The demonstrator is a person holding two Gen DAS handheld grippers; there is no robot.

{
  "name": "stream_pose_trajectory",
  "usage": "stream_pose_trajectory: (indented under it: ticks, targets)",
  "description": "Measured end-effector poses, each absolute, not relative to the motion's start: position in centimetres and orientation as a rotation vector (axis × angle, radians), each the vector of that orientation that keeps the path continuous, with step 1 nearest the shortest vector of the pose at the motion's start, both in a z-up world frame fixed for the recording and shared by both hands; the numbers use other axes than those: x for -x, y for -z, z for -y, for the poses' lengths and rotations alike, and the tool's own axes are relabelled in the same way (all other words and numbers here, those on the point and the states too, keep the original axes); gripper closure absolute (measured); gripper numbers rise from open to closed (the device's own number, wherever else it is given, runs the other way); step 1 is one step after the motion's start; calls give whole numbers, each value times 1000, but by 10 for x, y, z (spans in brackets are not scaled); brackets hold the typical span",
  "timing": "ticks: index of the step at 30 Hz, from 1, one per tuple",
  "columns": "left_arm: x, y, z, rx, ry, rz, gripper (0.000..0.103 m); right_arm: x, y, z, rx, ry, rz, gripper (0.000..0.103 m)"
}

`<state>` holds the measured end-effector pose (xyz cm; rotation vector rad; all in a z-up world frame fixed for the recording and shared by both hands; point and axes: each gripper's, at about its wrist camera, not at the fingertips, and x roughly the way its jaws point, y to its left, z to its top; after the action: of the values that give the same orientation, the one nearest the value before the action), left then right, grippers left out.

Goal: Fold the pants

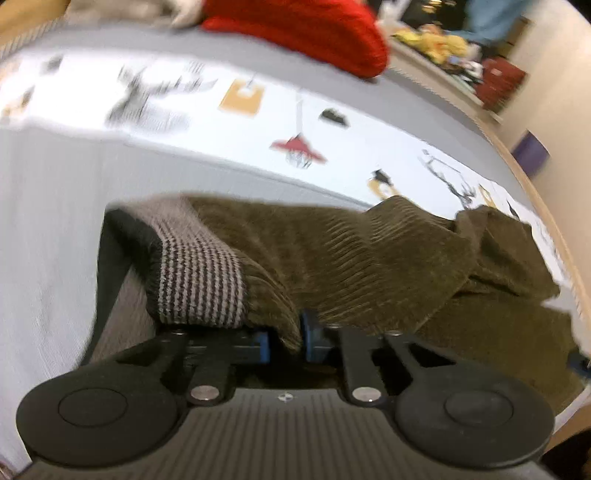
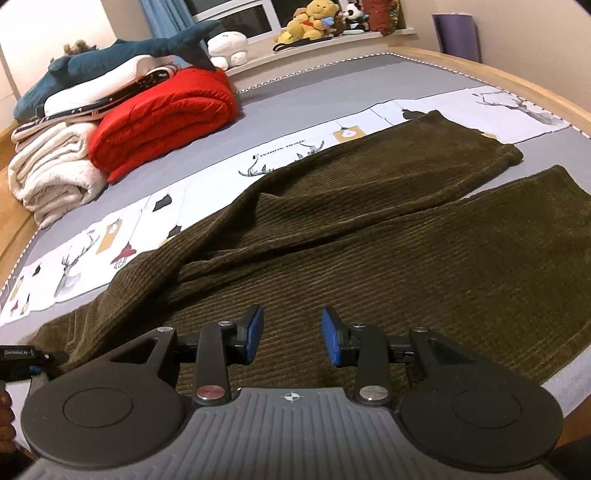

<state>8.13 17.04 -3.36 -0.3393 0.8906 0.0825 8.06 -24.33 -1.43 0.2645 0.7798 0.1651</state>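
Olive corduroy pants (image 2: 369, 229) lie spread on the bed, legs running to the far right. My left gripper (image 1: 286, 338) is shut on the pants' waist edge (image 1: 273, 306) beside the striped waistband (image 1: 201, 280) and lifts it, so the cloth drapes over the fingers. It also shows at the left edge of the right wrist view (image 2: 33, 360). My right gripper (image 2: 291, 338) is open and empty, hovering low over the near pant leg with its blue pads (image 2: 255, 334) apart.
A folded red quilt (image 2: 162, 114), white blankets (image 2: 55, 173) and a blue shark plush (image 2: 110, 59) sit at the bed's far left. Stuffed toys (image 2: 310, 22) line the windowsill. The wooden bed frame (image 2: 517, 74) curves round the right side.
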Motion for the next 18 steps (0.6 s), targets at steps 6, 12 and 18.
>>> stream_pose_trajectory:
  ticks: [6,12,18]
  targets:
    - [-55,-3,-153,179,-11,-704,95,-81,13,241,-267,-168,-774,66]
    - [-41,-9,-175,183,-64,-765,95,-80,11,245,-294,-168,-761,66]
    - [-46,16,-167,166,-82,-894,87,-83,12,240,-287,-181,-769,66]
